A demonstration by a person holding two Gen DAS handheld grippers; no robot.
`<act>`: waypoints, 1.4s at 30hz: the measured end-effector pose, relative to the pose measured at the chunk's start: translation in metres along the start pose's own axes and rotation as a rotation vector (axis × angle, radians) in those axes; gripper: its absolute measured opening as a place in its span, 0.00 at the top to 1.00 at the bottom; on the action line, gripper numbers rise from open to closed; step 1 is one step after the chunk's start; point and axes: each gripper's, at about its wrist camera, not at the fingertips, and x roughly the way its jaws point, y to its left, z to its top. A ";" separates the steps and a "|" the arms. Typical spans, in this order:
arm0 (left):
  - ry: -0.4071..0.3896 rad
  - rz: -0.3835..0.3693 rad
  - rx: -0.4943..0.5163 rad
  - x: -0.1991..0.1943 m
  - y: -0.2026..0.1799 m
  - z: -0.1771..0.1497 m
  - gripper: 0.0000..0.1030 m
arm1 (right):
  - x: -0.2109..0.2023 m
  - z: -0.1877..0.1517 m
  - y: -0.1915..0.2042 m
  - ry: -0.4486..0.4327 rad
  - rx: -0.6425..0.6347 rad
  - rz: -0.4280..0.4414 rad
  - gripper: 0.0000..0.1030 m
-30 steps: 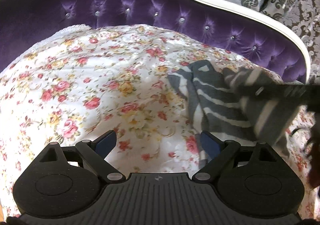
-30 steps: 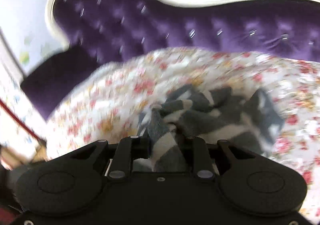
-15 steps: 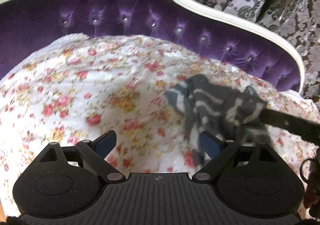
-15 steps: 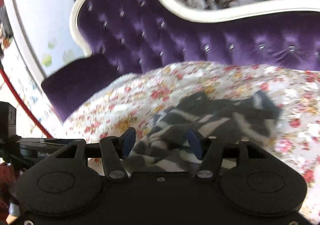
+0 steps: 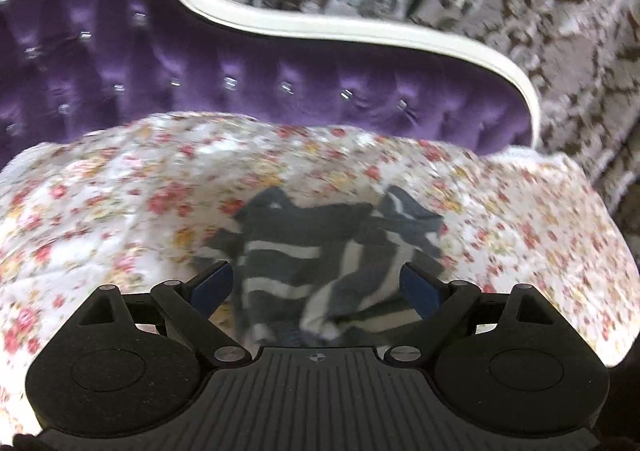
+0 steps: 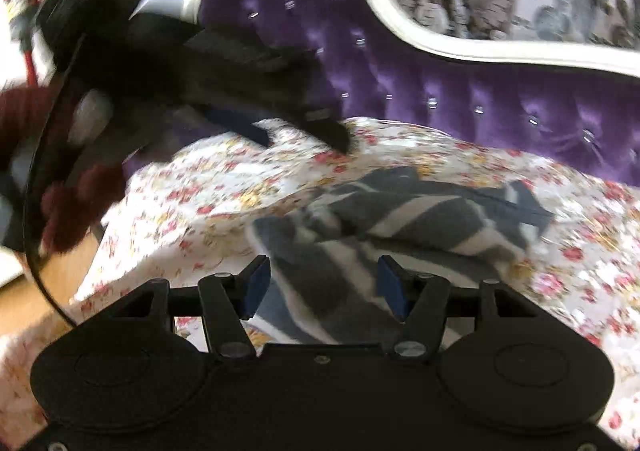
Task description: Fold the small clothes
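Crumpled grey-and-white striped garment [image 5: 320,251] on floral cover [image 5: 100,211]

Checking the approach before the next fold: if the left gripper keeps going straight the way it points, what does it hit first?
Most likely the striped garment, which lies crumpled on the floral cover directly ahead of the open left gripper. Depth is unclear.

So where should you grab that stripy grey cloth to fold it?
Probably by an outer corner. The striped cloth lies crumpled on the flowery cover, and its far right corner sticks out flat and free. Come in from the right, low, pinching the edge rather than the bunched middle.
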 end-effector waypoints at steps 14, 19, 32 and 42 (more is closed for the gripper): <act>0.072 0.024 0.343 0.057 -0.054 -0.012 0.12 | 0.014 -0.015 0.020 0.015 -0.105 -0.019 0.76; 0.066 0.057 0.420 0.072 -0.058 -0.008 0.63 | 0.013 -0.014 0.018 0.016 -0.092 -0.016 0.76; -0.023 -0.042 -0.034 0.055 0.033 -0.001 0.46 | 0.017 -0.009 0.016 0.026 -0.067 -0.002 0.75; -0.061 -0.053 0.444 0.045 -0.040 -0.012 0.16 | 0.025 -0.012 0.011 0.031 -0.055 0.004 0.74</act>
